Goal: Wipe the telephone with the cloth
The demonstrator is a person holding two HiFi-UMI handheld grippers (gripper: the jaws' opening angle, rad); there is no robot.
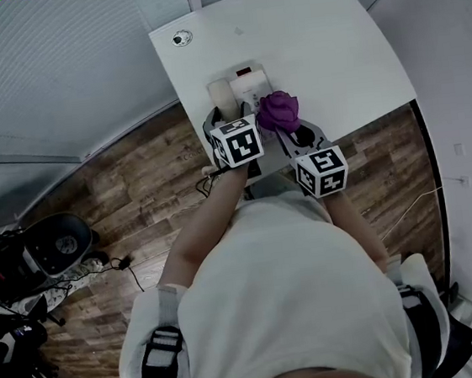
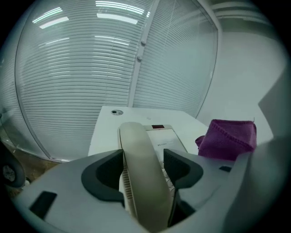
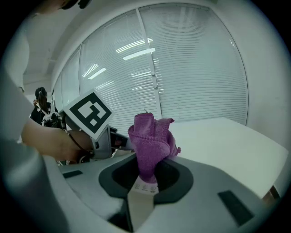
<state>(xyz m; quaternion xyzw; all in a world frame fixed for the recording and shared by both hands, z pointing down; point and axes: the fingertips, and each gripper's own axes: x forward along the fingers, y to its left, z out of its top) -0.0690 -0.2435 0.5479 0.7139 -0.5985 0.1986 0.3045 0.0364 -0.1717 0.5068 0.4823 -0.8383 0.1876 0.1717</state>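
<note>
Looked like the step just ahead of wiping, with cloth in hand and no stroke laid yet. Held the cloth (image 3: 150,139) in the right gripper (image 3: 144,182), with jaws pressed together on its lower fold and the purple bunch standing up above them. Hovered it off the surface (image 1: 330,46), just to the right of the telephone (image 1: 245,85), not visibly touching it. Set the left gripper (image 2: 144,167) over the handset (image 2: 136,141) with jaws spread wide, one on each side. Showed gaps beside the pads, so judged as no grip. Found the telephone close to the surface's near edge, with the handset apparently lying along the left of the base.

Called next, probably, for one of two things. Either closing the left jaws on the handset to steady or lift it, or leaving it be and bringing the cloth down and leftward onto the base. Needed a light, flat press, so as to drag the wad across the casing without shoving the telephone along. Could not tell whether any part had already been wiped.
</note>
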